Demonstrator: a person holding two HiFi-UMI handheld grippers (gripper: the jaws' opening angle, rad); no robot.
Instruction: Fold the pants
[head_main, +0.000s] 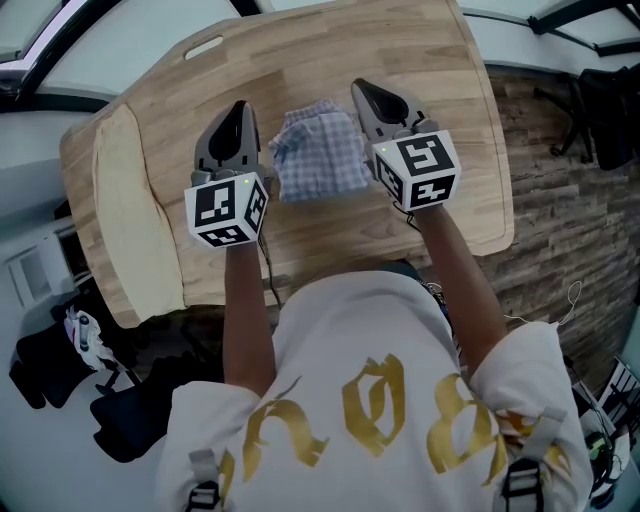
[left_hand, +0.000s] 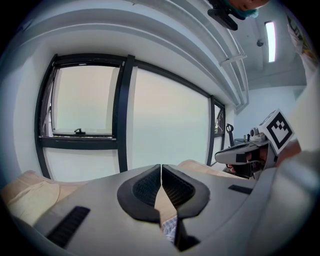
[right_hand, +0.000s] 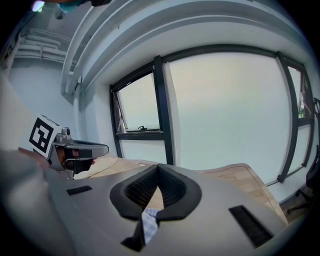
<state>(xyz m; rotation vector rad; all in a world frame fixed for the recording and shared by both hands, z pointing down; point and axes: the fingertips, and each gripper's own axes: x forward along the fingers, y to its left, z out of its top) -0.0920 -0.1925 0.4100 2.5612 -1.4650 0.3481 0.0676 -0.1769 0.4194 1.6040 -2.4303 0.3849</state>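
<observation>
**Item: folded checked pants on wooden table, both grippers clear**

Nearest the head camera was the person's white shirt (head_main: 370, 400) with gold print. Bare forearms reached forward from it, each carrying a tool.

Left gripper (head_main: 237, 108): held just beside the left edge of the pants, pointing away from the person and a little downward. Jaws pressed together, nothing between the pads. A sliver of checked cloth showed below the jaw gap in the left gripper view, lying underneath and not pinched.

Right gripper (head_main: 362, 88): held just beside the right edge of the pants in a matching pose. Jaws likewise pressed together and empty, with the same cloth glimpsed beneath.

Pants (head_main: 320, 152): blue-and-white check, lying as a small, roughly square bundle between the two tools, about mid-table. Judged to be folded already. The empty tools flanking it suggested the work was finished or nearly so, the hands parked at either side to keep clear of the cloth.

Table (head_main: 300, 60): pale wood with rounded corners. A cream pad (head_main: 125, 200) lay along its left end, well apart from the pants.

Farthest: large dark-framed windows (right_hand: 225, 110) beyond the table.
</observation>
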